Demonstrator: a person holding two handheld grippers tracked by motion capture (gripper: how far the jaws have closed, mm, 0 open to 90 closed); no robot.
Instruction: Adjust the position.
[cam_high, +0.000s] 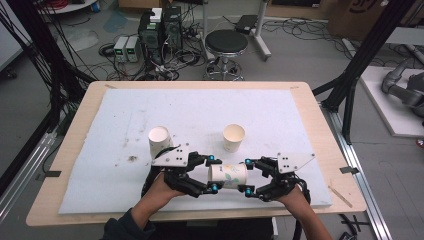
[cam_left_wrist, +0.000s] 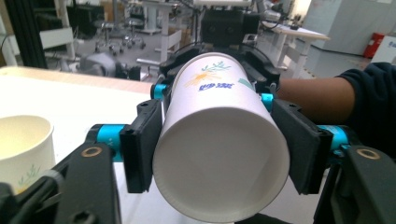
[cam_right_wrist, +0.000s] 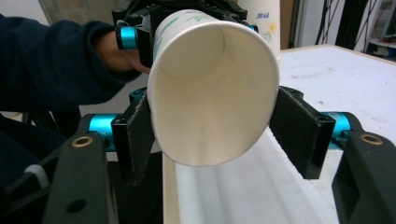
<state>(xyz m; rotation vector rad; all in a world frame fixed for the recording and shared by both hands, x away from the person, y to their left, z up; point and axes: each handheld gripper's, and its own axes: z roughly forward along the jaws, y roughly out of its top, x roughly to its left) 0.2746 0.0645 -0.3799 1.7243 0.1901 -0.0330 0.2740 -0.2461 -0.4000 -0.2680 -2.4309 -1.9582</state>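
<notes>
Two upright paper cups, the left cup (cam_high: 160, 140) and the right cup (cam_high: 233, 137), stand apart on a white mat (cam_high: 200, 115) covering the wooden worktop (cam_high: 75, 130), with a black stool (cam_high: 226, 45) and computer towers (cam_high: 160, 30) beyond.

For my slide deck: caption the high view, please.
Two hand-held tongs grip a sideways paper cup from both ends; two upright cups stand behind.

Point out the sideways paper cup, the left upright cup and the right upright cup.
sideways paper cup (cam_high: 227, 175), high view, printed side wall.
left upright cup (cam_high: 159, 136), high view, open mouth.
right upright cup (cam_high: 233, 134), high view, open mouth.
</notes>
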